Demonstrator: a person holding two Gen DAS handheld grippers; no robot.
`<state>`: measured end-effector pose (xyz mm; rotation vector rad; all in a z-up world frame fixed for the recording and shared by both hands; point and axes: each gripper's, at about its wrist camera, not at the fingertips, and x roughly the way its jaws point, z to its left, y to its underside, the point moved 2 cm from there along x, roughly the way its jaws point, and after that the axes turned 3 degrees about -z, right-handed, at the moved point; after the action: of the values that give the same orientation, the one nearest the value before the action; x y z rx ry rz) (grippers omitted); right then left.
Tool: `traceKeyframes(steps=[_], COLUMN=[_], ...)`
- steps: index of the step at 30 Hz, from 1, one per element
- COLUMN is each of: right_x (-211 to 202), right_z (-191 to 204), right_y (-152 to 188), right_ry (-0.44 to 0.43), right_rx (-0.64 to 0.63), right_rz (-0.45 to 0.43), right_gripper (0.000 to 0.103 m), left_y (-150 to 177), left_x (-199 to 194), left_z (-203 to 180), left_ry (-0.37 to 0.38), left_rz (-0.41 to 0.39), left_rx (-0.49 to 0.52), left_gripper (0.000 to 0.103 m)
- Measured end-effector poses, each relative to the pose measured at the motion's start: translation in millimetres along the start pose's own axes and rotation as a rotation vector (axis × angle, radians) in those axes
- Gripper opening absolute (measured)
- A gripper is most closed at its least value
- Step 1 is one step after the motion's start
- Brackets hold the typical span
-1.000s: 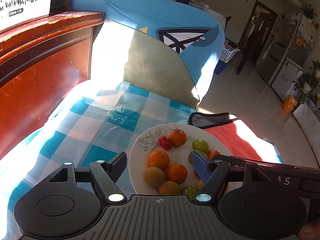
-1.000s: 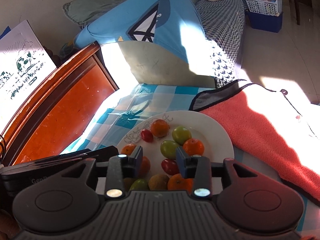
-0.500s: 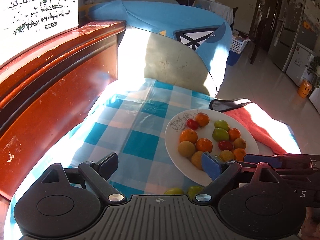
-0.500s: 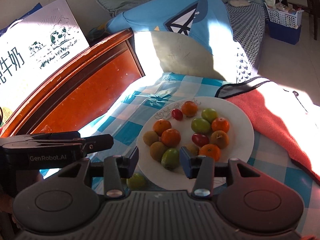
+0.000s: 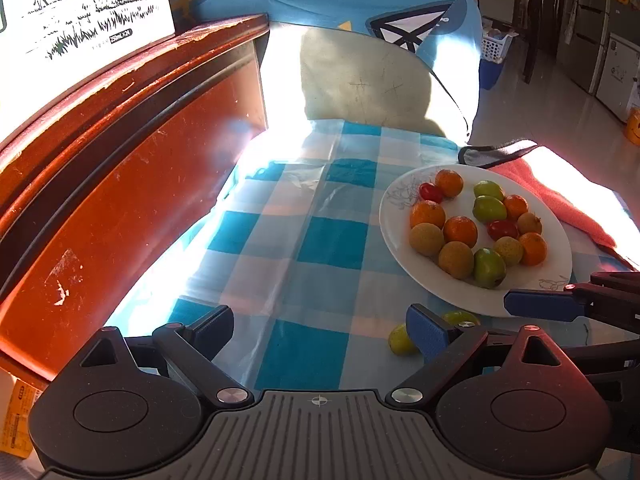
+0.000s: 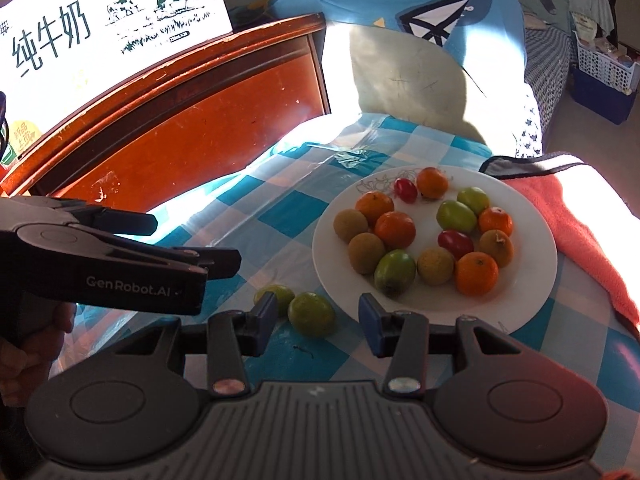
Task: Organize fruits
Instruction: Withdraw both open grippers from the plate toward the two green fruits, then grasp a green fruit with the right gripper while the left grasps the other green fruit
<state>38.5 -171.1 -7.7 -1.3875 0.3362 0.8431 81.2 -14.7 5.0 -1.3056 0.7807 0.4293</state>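
Left wrist view: left hand-held gripper (image 5: pixel 320 326) jaws opening wide, nothing between; white plate (image 5: pixel 556 272) of fruits far right on checked tabletop (image 5: pixel 332 240).

Right wrist view: right hand-held gripper (image 6: pixel 318 324) part-open, empty; two green fruits (image 6: pixel 312 314) on cloth, just left of plate (image 6: pixel 536 280).

Table under blue-white checked cloth (image 6: pixel 280 216); on it a white plate (image 6: pixel 532 280) of fruit, two loose green fruits (image 6: pixel 312 314), a red towel (image 6: pixel 580 216).

Five oranges (image 6: pixel 395 230), five green fruits (image 6: pixel 312 314)
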Motion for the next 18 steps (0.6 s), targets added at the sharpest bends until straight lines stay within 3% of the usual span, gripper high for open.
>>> traceKeyframes(steps=[9,16,18], right_x=[15,18,17], right_z=[15,19,20], right_y=[5,10,11], right_ry=[0.042,0.043,0.042], right_rx=[-0.139,-0.200,-0.199], right_rz=[-0.008,-0.032,-0.034], right_gripper=[0.044,0.027,0.027], left_y=[4,4,4], left_x=[3,1,2], left_z=[2,9,12], left_ry=[-0.016,-0.016,-0.018], left_rz=[0.019,0.016,0.020], left_rx=[0.013,-0.009,-0.025], left_gripper=[0.094,0.094,0.095])
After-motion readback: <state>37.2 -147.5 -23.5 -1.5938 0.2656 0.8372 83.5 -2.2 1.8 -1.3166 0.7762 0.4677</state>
